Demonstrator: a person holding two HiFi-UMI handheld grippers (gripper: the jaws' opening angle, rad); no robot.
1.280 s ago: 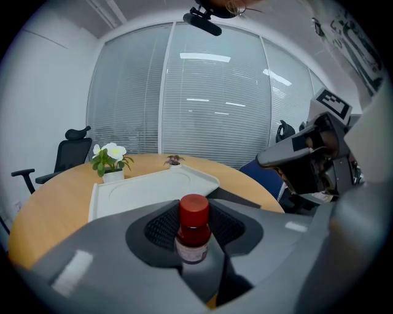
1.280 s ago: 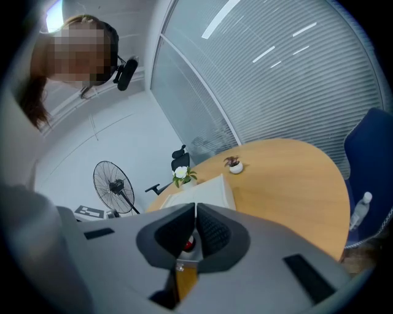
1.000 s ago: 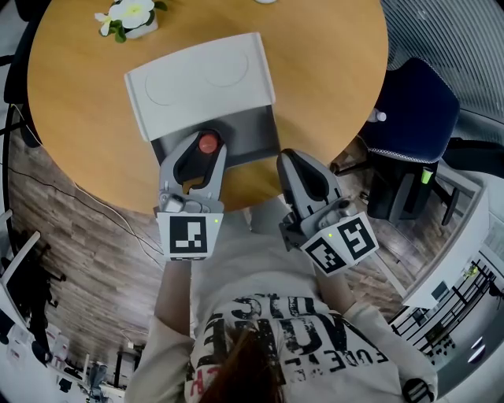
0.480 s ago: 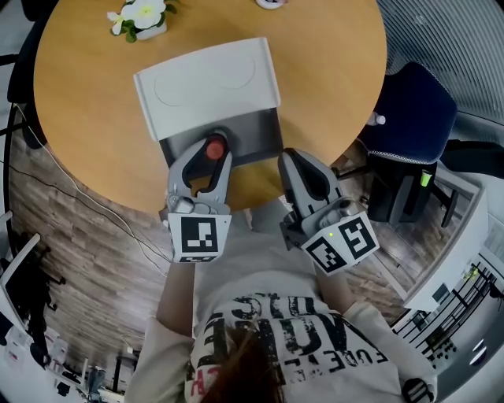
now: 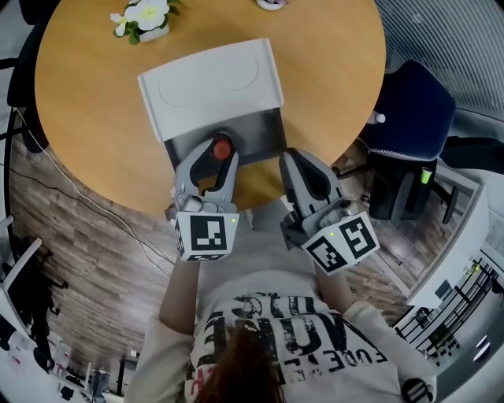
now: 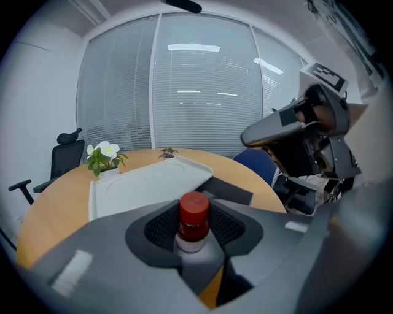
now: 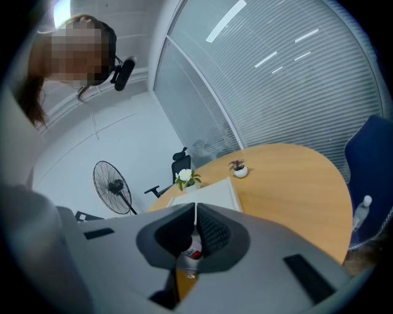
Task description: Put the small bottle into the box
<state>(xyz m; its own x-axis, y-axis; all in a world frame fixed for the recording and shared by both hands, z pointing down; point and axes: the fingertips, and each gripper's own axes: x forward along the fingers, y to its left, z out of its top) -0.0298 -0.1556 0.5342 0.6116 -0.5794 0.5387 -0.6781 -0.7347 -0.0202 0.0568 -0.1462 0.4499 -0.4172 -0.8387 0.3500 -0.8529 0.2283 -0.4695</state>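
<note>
Gripping, left gripper (image 5: 220,140): jaws clamped on bottle (image 6: 193,222), one ribbed pad on each side of it, nose tilted down.
Bottle: small, upright, red cap on top, clear body. It sits over the near-left part of box (image 5: 260,132). Base is hidden, so can't tell if it touches the box floor.
Right gripper (image 5: 298,156): jaws closed tip to tip, nothing between them. Just right of the left gripper, by the box's near right corner, over the table edge.
Box: grey, open, dark inside, close to the near table edge.
Lid (image 5: 211,83): white, two shallow round recesses. Lies beyond the box and meets its far edge.
Table (image 5: 331,71): round, wood top.
Flower pot (image 5: 146,16): white blooms, far left on table, apart from the lid.
Small plant (image 7: 239,167): in a white pot at the far table edge.
Chair (image 5: 413,106): blue, right of the table.
Office chair (image 6: 61,162): black, behind the table on the left.
Fan (image 7: 110,184): standing on the floor, off the table.
Blinds (image 6: 202,92): across the glass wall at the back.
</note>
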